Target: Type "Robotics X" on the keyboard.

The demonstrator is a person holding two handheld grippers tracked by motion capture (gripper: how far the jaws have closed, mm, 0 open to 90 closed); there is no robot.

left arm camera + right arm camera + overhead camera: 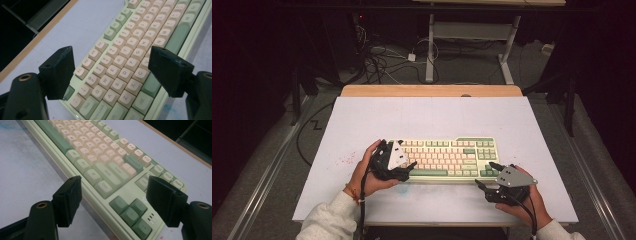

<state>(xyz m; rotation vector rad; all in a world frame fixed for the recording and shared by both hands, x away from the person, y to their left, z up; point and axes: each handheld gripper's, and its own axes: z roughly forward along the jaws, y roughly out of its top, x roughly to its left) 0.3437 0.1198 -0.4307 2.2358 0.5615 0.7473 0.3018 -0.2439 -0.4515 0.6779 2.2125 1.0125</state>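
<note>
Room: a dark workshop with cables on the floor and a desk frame beyond; you sit at a white table (362, 120) with a wooden strip along its far edge.
Left gripper: your left gripper (404, 169) hangs over the left end of the keyboard (447, 157), jaws spread wide and nothing between the pads. In the left gripper view the jaws bracket the letter block from above, one by the function row, the other by the bottom row.
Why open: parted like this, the jaws straddle the keyboard's depth, so I judge they are set to clamp its left end or have let it go; the pads press on nothing.
Right gripper: your right gripper (488, 176) sits near the keyboard's near right corner, resting low by the table's near edge, jaws also wide and empty.
Why there: in the right gripper view the arrow keys (131, 212) lie between the jaws, which suggests you are lined up on that corner to steady or lift it.
Keyboard: pale green case, cream and green caps, lying flat and parallel to the near edge, around the middle of the table's near half.
Space bar: the long green space bar (428, 173) faces you, so the board is oriented for typing.
Table marks: faint red specks (344, 161) lie left of your left hand (367, 172), apart from the keyboard.
Judgement: a grip at each end would keep the board level when moved.
</note>
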